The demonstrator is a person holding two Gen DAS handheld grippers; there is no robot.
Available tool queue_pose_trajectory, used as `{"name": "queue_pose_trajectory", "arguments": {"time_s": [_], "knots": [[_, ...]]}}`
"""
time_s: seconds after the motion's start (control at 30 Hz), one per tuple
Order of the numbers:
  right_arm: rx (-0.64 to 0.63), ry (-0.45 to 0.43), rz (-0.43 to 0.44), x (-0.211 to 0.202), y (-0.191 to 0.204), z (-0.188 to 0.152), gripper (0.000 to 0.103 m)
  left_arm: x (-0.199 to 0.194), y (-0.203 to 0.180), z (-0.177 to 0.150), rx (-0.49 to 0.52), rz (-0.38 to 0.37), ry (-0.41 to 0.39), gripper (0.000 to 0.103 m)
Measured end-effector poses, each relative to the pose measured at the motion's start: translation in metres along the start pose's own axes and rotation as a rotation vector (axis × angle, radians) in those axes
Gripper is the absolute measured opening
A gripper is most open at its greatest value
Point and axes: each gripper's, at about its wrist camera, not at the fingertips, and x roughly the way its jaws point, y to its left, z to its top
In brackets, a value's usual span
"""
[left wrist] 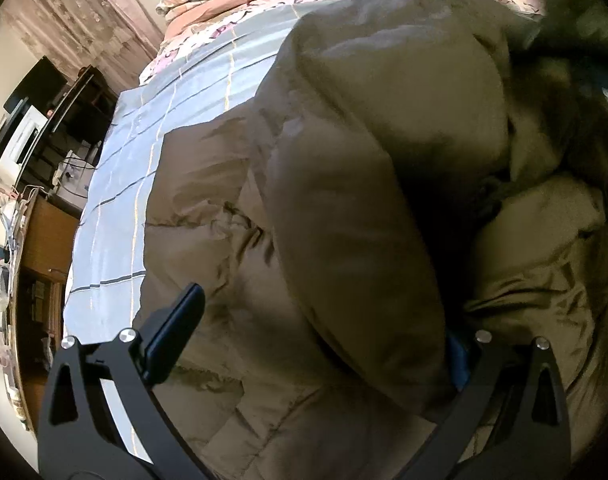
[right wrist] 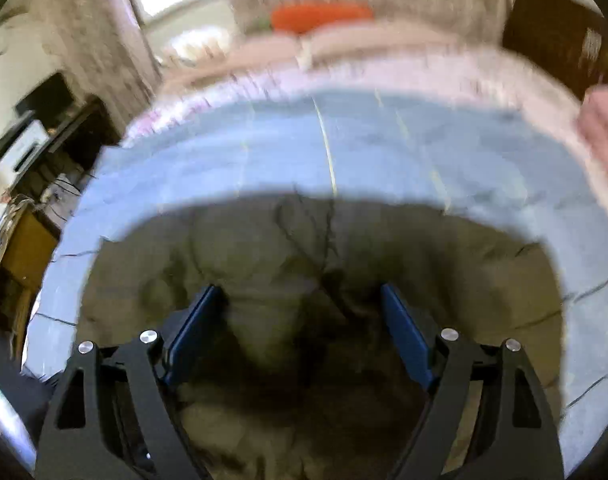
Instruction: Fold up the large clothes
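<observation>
- Now, your left tongs [left wrist: 319, 344] are spread wide, a thick fold of the olive padded coat [left wrist: 343, 160] lying between them, unpinched.
- Your right tongs [right wrist: 300, 320] hang released above the coat, which lies on the bed's blue checked sheet [right wrist: 264, 152].

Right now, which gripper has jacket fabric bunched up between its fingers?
The left gripper: a thick fold of the olive jacket fills its gap. The right gripper stands open above flat fabric, nothing between its fingers.
</observation>
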Motion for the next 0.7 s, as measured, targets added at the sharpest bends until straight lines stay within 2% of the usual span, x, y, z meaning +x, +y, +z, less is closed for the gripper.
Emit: {"name": "queue_pose_trajectory", "arguments": {"time_s": [0.07, 0.1, 0.17, 0.23, 0.33, 0.43, 0.47, 0.57, 0.63, 0.7], "knots": [[0.001, 0.066, -0.030, 0.026, 0.002, -0.011, 0.089, 0.002, -0.002, 0.000, 0.011, -0.003, 0.007, 0.101], [-0.012, 0.069, -0.034, 0.034, 0.001, -0.016, 0.090, 0.003, -0.003, -0.001, 0.015, -0.005, 0.010, 0.101], [-0.027, 0.053, -0.020, 0.026, 0.003, -0.020, 0.090, 0.002, -0.003, -0.002, 0.022, 0.000, 0.010, 0.101], [-0.034, 0.019, 0.050, -0.002, 0.000, -0.020, 0.089, -0.008, 0.003, -0.003, 0.012, -0.013, -0.015, 0.101], [-0.096, -0.032, 0.099, -0.059, -0.008, -0.024, 0.090, -0.028, 0.015, -0.007, 0.013, -0.043, -0.065, 0.101], [-0.072, -0.002, 0.126, -0.091, -0.030, -0.036, 0.090, -0.026, 0.024, -0.011, -0.012, -0.073, -0.039, 0.101], [-0.054, 0.018, 0.140, -0.091, -0.035, -0.042, 0.090, -0.022, 0.025, -0.012, -0.027, -0.088, -0.017, 0.101], [-0.013, 0.154, 0.129, -0.069, -0.037, -0.066, 0.090, -0.015, 0.026, -0.014, -0.064, -0.113, 0.028, 0.101], [-0.071, 0.249, 0.067, -0.039, -0.025, -0.085, 0.090, -0.012, 0.023, -0.013, -0.060, -0.108, 0.033, 0.101], [-0.139, 0.249, -0.001, -0.020, -0.015, -0.094, 0.090, -0.012, 0.023, -0.010, -0.068, -0.111, 0.027, 0.101]]}}
